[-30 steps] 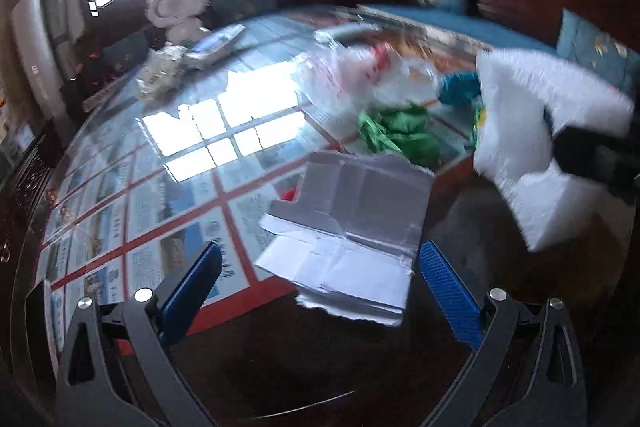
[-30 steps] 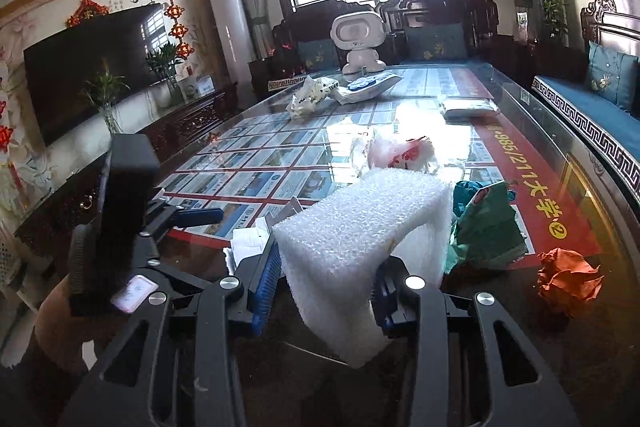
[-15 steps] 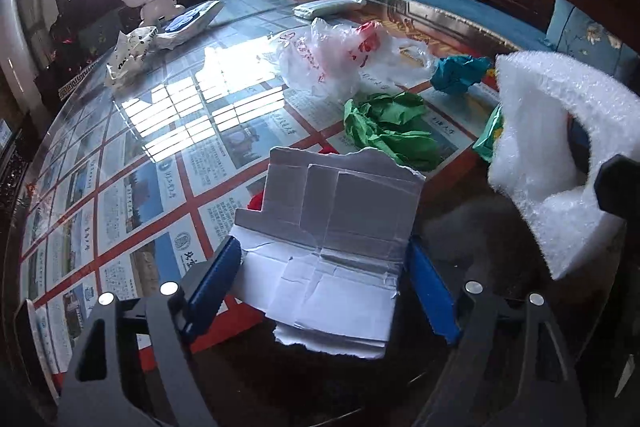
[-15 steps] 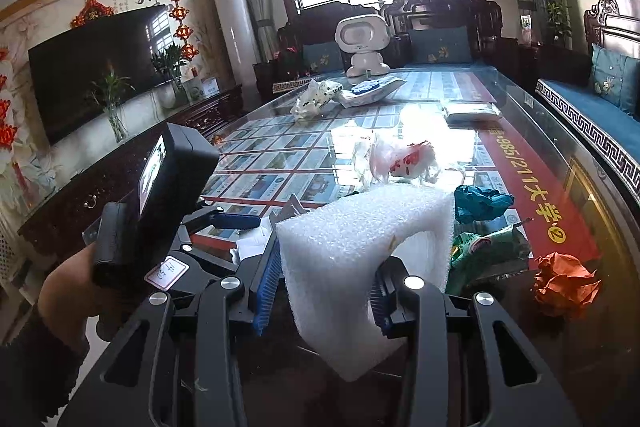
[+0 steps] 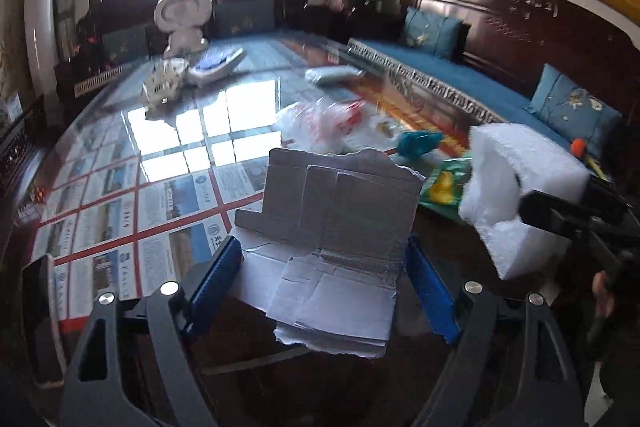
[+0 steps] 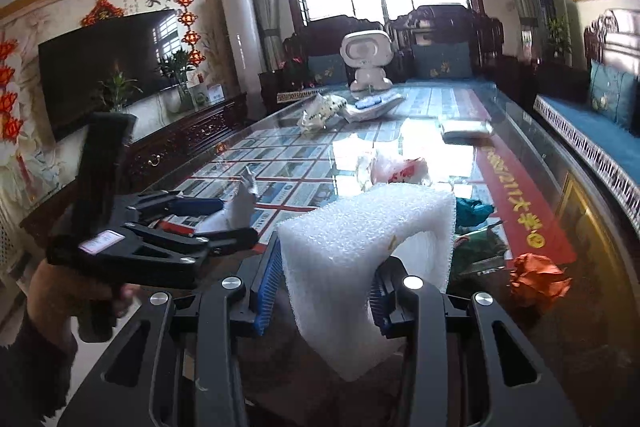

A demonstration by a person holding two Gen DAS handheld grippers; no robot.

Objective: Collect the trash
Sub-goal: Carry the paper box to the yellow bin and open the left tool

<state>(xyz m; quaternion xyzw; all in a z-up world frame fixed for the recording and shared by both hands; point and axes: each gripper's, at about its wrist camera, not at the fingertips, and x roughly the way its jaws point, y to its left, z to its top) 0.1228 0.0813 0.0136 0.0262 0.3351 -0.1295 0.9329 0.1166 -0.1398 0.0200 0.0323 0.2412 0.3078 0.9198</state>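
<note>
Cardboard (image 5: 332, 247) lifted, left claw (image 5: 324, 279) clamping

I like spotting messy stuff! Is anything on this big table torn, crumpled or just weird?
Yes. The cardboard in the left gripper has ragged, torn edges. A crumpled orange paper ball and a scrunched plastic bag lie on the glass table. The right gripper squeezes a white foam piece.

— Where are we?
— A home living room: we see a black wall-mounted television (image 6: 96, 67), carved dark-wood sofas with blue cushions (image 5: 472, 75), and red knot ornaments (image 6: 190, 23).
</note>
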